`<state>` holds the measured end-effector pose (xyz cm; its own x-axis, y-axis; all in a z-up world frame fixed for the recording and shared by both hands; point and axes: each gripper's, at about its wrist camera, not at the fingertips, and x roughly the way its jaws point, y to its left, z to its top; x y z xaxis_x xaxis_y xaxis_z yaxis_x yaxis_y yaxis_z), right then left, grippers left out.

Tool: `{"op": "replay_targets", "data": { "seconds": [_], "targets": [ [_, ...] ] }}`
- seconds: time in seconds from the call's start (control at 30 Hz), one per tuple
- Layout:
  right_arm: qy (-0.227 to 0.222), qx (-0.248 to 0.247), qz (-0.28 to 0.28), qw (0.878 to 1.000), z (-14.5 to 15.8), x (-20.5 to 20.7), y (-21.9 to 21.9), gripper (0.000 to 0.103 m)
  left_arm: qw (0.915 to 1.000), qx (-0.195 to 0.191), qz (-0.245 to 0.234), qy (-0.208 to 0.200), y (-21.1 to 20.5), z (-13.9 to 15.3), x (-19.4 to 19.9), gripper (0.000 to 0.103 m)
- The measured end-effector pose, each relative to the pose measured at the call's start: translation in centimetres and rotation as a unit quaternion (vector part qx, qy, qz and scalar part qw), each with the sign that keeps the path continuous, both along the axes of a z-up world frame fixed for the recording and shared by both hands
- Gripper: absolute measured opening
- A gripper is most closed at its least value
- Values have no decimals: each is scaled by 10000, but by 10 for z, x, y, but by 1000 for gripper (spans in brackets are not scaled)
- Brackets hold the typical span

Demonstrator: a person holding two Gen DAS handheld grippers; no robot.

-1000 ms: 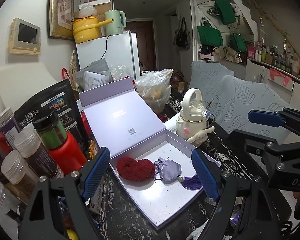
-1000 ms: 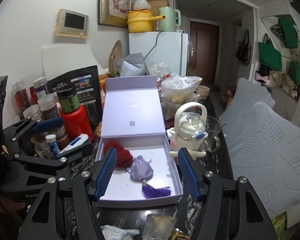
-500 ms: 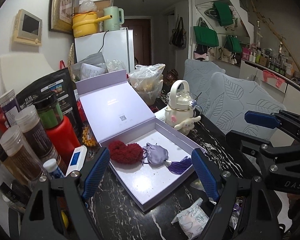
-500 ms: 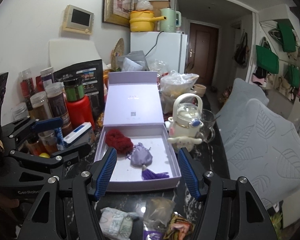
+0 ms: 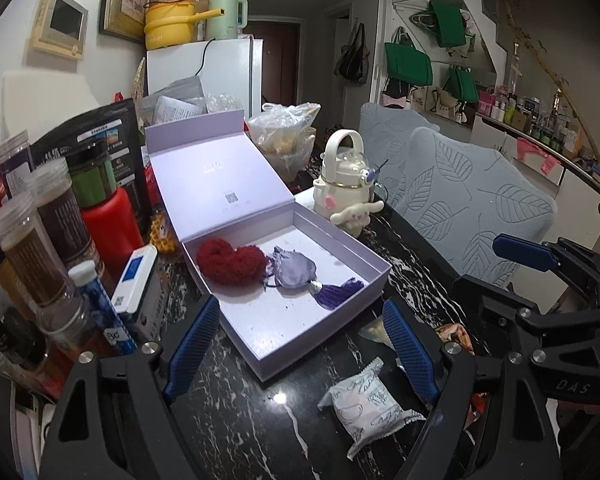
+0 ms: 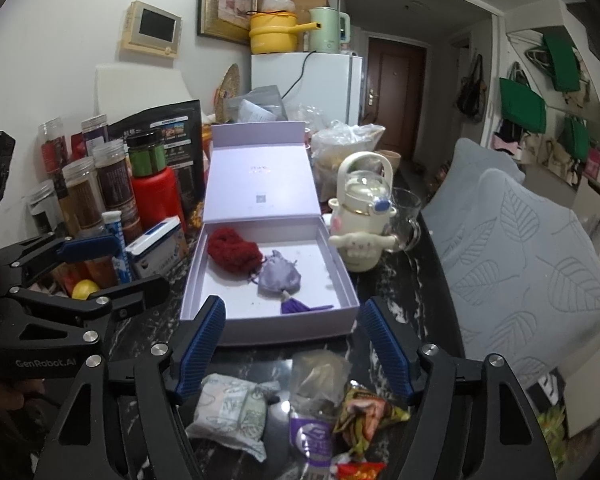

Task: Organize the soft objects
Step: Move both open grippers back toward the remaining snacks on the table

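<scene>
Inside lilac box (image 6: 342, 286): red heart (image 6: 233, 251) & pouch (image 6: 279, 277)

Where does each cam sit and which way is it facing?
Left wrist: on left gripper, open, facing the open lilac gift box from its left; right gripper shows at right.
Right wrist: on right gripper, open, facing the box squarely; left gripper shows at left.
Shared: box, red fuzzy heart, lilac tasselled sachet.

"GenRobot.AI" on left claw (image 6: 112, 272), "DAS" on right claw (image 5: 540, 276)
</scene>
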<state>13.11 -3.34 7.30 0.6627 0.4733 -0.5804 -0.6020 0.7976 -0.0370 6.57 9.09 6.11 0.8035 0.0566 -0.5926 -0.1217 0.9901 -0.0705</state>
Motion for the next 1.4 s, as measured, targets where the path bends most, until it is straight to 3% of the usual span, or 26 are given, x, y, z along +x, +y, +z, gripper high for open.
{"op": "replay_targets", "data": {
  "seconds": [0.27,0.53,0.73,1.4],
  "targets": [
    [-27,-12,-258,9997,-14,-26,-16,73,9998,-104,-136,54,-8,-15,-17,84],
    [301,149,-540,9980,-33,-42,-39,73,9990,-234,-326,214,-20,-35,-32,84],
    [304,-23,-737,9968,-47,-52,-52,73,9980,-280,-536,201,-29,-44,-43,84],
    [759,-77,-1020,9919,-93,-61,-80,73,9947,-608,-696,453,-37,-82,-51,84]
  ]
}}
